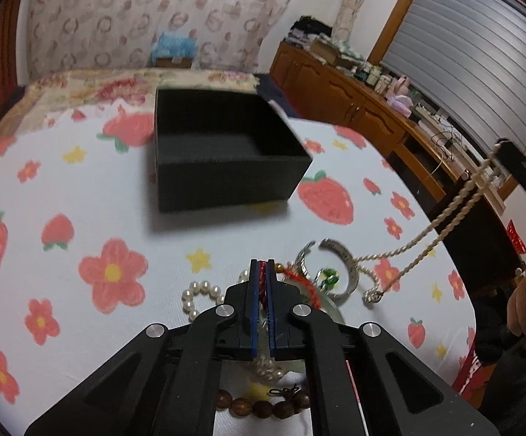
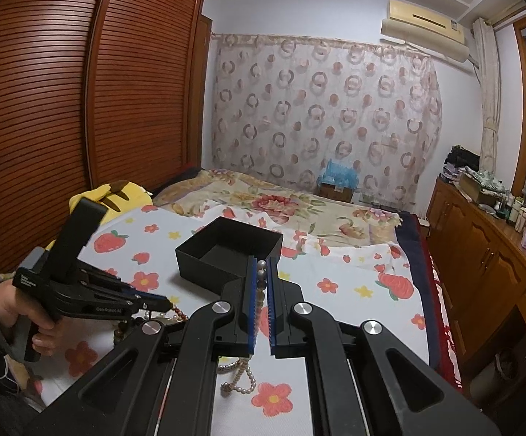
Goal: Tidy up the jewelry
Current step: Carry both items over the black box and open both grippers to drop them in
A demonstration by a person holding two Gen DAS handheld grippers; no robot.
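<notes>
An open black box [image 1: 223,145] stands empty on the strawberry-print cloth [image 1: 81,189]; it also shows in the right wrist view [image 2: 226,254]. My left gripper [image 1: 262,267] is shut on a red cord [image 1: 262,283] over a pile of jewelry: a pearl bracelet [image 1: 193,296], a silver cuff [image 1: 339,265] and wooden beads [image 1: 263,407]. My right gripper [image 2: 261,267] is shut on a pearl necklace [image 2: 261,272] and holds it raised; in the left wrist view the strand [image 1: 426,239] stretches up to the right from the pile.
The cloth covers a bed with a floral quilt [image 2: 281,200] behind the box. A wooden cabinet [image 2: 481,265] with bottles runs along the right. A wooden wardrobe [image 2: 81,91] stands at the left. A yellow plush [image 2: 117,196] lies beyond the left gripper.
</notes>
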